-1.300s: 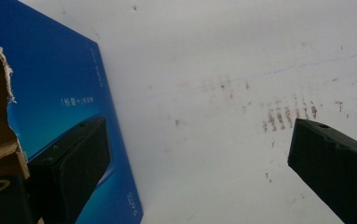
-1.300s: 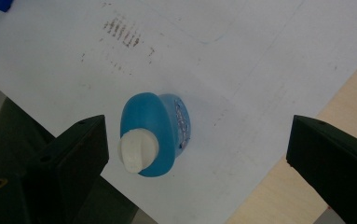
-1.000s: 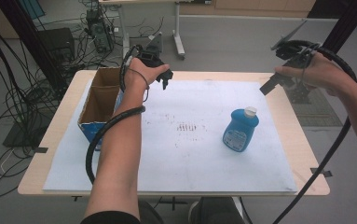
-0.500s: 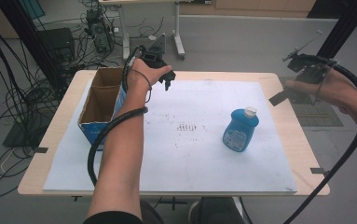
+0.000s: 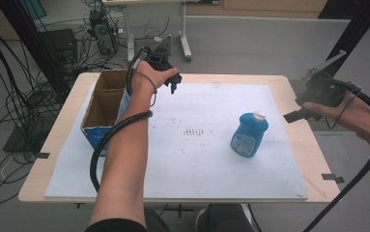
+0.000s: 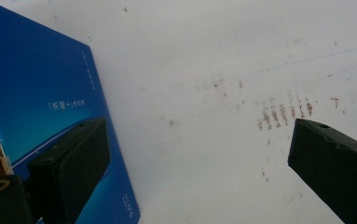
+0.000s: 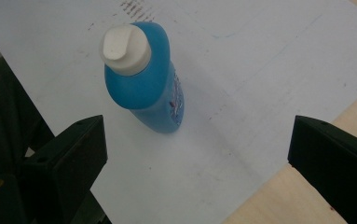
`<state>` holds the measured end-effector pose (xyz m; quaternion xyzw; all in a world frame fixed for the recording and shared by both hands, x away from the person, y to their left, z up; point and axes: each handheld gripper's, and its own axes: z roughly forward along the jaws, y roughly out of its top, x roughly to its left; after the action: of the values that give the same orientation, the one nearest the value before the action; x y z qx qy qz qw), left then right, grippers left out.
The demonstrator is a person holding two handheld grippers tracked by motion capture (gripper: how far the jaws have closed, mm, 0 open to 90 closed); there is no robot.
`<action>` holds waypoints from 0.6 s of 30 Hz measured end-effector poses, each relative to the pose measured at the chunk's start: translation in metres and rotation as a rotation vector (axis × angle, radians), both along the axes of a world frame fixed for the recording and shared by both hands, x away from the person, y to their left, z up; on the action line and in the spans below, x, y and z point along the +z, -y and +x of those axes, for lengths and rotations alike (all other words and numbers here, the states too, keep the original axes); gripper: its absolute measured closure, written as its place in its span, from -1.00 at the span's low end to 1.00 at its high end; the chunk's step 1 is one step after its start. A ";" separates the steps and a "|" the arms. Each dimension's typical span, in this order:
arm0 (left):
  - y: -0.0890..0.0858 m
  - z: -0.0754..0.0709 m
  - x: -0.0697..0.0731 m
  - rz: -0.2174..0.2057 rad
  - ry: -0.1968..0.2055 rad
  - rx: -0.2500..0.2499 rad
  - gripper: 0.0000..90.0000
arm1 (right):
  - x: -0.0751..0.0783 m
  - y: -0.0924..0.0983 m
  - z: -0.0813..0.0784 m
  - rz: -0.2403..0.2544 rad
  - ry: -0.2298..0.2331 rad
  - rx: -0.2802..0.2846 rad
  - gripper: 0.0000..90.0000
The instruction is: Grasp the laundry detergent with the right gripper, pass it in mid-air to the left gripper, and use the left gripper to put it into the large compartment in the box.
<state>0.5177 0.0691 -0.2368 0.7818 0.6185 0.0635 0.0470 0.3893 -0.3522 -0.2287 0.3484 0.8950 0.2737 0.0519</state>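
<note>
A blue bottle (image 5: 249, 134) with a white cap stands upright on the white sheet (image 5: 206, 159), right of centre. My right gripper (image 5: 298, 108) hovers over the table's right edge, to the right of the bottle and apart from it. In the right gripper view it (image 7: 197, 126) is open, its jaws wide apart, with the bottle (image 7: 143, 88) ahead and slightly left. My left gripper (image 5: 174, 82) is held above the far edge of the sheet, beside the cardboard box (image 5: 103, 104). It (image 6: 197, 140) is open and holds nothing, looking down at the sheet and the box's blue side (image 6: 50, 93).
The open-topped box is split into two compartments and stands at the table's left. Faint reddish marks (image 5: 194, 131) stain the sheet's middle. Cables and equipment (image 5: 98, 34) lie on the floor beyond the table. Black cables trail from both grippers.
My right gripper has drifted a little toward the near side and outward along the table's right edge. The left gripper has barely moved, and the bottle stands where it was.
</note>
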 end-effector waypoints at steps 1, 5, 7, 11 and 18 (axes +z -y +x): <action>-0.001 0.000 0.000 0.003 -0.001 -0.005 -0.86 | -0.006 0.001 -0.004 0.014 0.018 0.015 -0.90; -0.002 0.000 -0.001 0.003 0.001 -0.003 -0.86 | -0.018 0.002 -0.009 0.041 0.049 0.038 -0.91; -0.002 0.000 -0.001 0.004 -0.001 -0.006 -0.86 | -0.024 0.002 -0.012 0.053 0.063 0.044 -0.91; -0.003 0.000 -0.001 0.003 0.001 -0.008 -0.86 | -0.034 0.001 -0.016 0.067 0.083 0.058 -0.92; -0.005 0.000 -0.003 0.006 -0.001 -0.009 -0.86 | -0.055 -0.006 -0.022 0.088 0.125 0.087 -0.92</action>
<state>0.5180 0.0744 -0.2399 0.7847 0.6149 0.0646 0.0448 0.3677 -0.3461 -0.2838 0.2936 0.8913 0.3361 0.0804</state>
